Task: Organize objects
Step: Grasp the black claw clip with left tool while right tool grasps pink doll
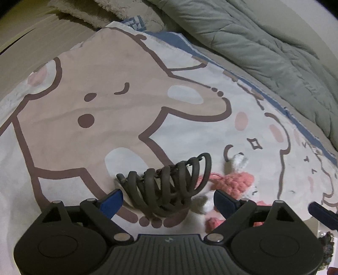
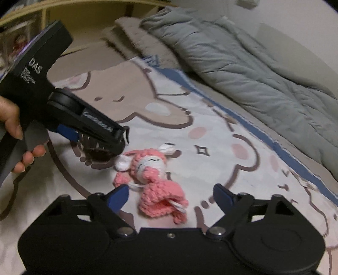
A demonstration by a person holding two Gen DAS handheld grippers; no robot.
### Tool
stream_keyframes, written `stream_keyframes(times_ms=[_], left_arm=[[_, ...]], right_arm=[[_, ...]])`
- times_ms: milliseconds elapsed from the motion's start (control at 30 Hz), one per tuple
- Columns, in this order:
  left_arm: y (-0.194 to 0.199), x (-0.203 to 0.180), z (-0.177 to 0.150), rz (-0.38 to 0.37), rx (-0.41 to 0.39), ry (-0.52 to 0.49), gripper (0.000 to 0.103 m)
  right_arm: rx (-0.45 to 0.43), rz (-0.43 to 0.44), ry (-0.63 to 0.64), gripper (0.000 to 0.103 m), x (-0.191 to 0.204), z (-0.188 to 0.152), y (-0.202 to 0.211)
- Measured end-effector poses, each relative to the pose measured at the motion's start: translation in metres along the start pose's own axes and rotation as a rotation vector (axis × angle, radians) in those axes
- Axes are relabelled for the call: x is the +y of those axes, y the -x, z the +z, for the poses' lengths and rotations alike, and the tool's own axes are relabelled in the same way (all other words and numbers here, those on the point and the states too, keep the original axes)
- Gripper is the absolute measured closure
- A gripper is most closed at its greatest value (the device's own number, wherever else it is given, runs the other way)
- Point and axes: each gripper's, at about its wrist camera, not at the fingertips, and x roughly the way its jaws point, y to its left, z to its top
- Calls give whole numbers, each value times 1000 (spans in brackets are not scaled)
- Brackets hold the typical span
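In the left wrist view the left gripper (image 1: 166, 197) has its jaws apart with the dark hair claw clip (image 1: 169, 186) lying between them at lower centre, neither pad touching it. In the right wrist view the right gripper (image 2: 170, 195) stands released around the pink crocheted doll (image 2: 154, 177) at centre frame. Both things rest on the cartoon-print bed sheet (image 2: 243, 169), with a grey quilt (image 2: 243, 63) at upper right.

A cartoon-print bedsheet (image 1: 88, 131) covers the bed, a rumpled grey-green quilt (image 2: 243, 63) heaped beside a pale wall (image 2: 295, 19).
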Motion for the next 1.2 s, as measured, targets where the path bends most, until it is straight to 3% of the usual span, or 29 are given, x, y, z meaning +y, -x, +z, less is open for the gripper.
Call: stream_keyframes(times_ms=[100,467,533,600,767,1200], left_arm=[[-7,0,1,16,-6,-16,18],[-20,-1,8,45,-25,-88,26],[-19,-1,8,42,-23,-91,26],[-19,0,9,35,-21,-97,27],[-12,1,9,21,-23,-107,28],[48,3,3,-46,-108,-159,28]], right_arm=[[18,13,38,23,5,3,-15],[92,16,134,29,16,11,-57],[104,3,162,33,20,10,-62],[120,-3,171,50,22,9,-66],[127,-6,136,54,24,9,-63],[48,0,-140,55,8,12,-3]])
